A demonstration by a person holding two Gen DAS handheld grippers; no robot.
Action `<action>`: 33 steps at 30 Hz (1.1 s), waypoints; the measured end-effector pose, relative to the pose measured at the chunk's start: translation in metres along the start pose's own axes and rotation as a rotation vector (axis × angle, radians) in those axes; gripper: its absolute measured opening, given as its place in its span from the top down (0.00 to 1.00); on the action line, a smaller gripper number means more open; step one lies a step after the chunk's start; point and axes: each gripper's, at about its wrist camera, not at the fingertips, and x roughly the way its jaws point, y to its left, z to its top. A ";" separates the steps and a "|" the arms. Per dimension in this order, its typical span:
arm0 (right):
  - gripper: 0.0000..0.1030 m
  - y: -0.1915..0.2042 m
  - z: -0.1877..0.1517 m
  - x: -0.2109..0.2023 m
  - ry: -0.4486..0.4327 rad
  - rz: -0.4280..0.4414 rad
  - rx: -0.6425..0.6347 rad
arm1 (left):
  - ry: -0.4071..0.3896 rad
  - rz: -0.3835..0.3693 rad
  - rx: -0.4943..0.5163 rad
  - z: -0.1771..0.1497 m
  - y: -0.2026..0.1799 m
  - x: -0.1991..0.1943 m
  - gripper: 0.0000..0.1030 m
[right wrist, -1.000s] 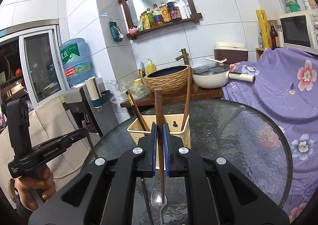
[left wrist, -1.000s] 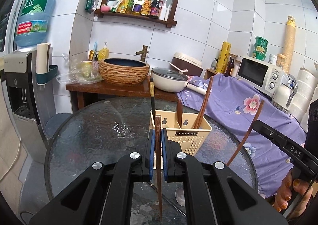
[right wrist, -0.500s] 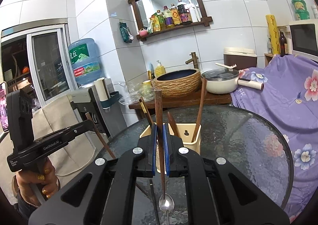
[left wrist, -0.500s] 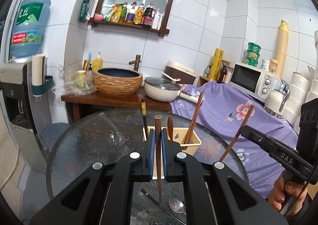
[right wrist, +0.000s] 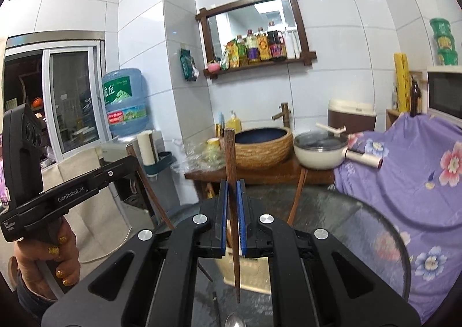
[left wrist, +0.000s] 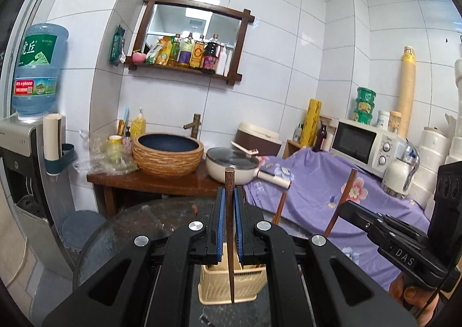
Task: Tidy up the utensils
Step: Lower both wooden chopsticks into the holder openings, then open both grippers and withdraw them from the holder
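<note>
Woven basin (left wrist: 168,154), lidded pan (left wrist: 232,164) — microwave (left wrist: 364,144) on purple cloth (left wrist: 311,182)

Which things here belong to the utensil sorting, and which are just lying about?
Part of the job:
- chopstick in the left gripper
- chopstick in the right gripper
- utensil basket on the glass table
- spoon on the table

Lying about:
- saucepan
- microwave
- water bottle
- basin
</note>
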 end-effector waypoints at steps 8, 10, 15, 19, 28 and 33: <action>0.93 -0.012 0.034 0.016 -0.060 -0.050 0.017 | -0.066 0.014 -0.046 0.031 0.004 0.016 0.94; 0.93 -0.014 0.039 0.021 -0.076 -0.061 0.019 | -0.089 0.021 -0.045 0.036 0.002 0.019 0.94; 0.93 -0.017 0.037 0.041 -0.110 -0.097 0.009 | -0.127 0.054 -0.026 0.034 -0.004 0.038 0.94; 0.93 -0.019 0.024 0.057 -0.120 -0.124 -0.010 | -0.162 0.102 -0.009 0.023 -0.007 0.055 0.94; 0.93 -0.032 -0.007 0.086 -0.061 -0.135 0.021 | -0.140 0.123 0.004 0.003 -0.002 0.077 0.94; 0.93 -0.031 -0.029 0.095 -0.032 -0.136 0.009 | -0.076 0.115 0.007 -0.020 0.000 0.091 0.94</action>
